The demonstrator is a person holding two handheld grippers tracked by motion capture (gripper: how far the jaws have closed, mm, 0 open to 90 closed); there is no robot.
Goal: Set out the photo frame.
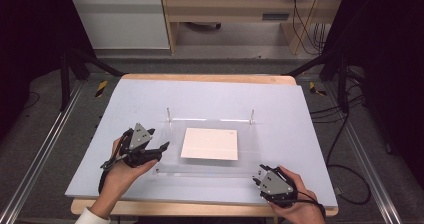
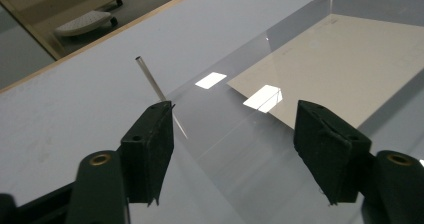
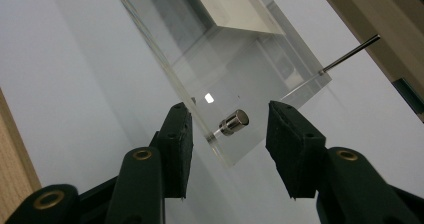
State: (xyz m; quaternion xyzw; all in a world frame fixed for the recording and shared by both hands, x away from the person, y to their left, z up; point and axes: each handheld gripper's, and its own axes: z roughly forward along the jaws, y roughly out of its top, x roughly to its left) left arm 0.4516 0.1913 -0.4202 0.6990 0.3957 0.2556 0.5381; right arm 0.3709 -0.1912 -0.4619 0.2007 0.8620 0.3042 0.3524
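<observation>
High view: a clear acrylic plate (image 1: 210, 144) lies flat mid-desk on the pale blue desk (image 1: 150, 99), with a white sheet (image 1: 210, 144) under or inside it and thin metal pins (image 1: 168, 114) standing at its far corners. The left tool (image 1: 162, 148) hovers at the plate's near left corner, and in the left gripper view its pads (image 2: 150, 149) stand wide apart with nothing between them, one slim pin (image 2: 155, 86) rising just beyond. The right tool (image 1: 257, 176) sits at the near right corner. In the right gripper view its jaws straddle a small metal cap (image 3: 234, 122) on that corner, half open and, as far as I can see, not pressing it.

To my eye the step is seating or freeing the corner fasteners. Done well, the right tool should close squarely on the cap, not on the acrylic edge, and turn or pull along the pin's axis. The left one would do best steadying the plate so it doesn't slide.
</observation>
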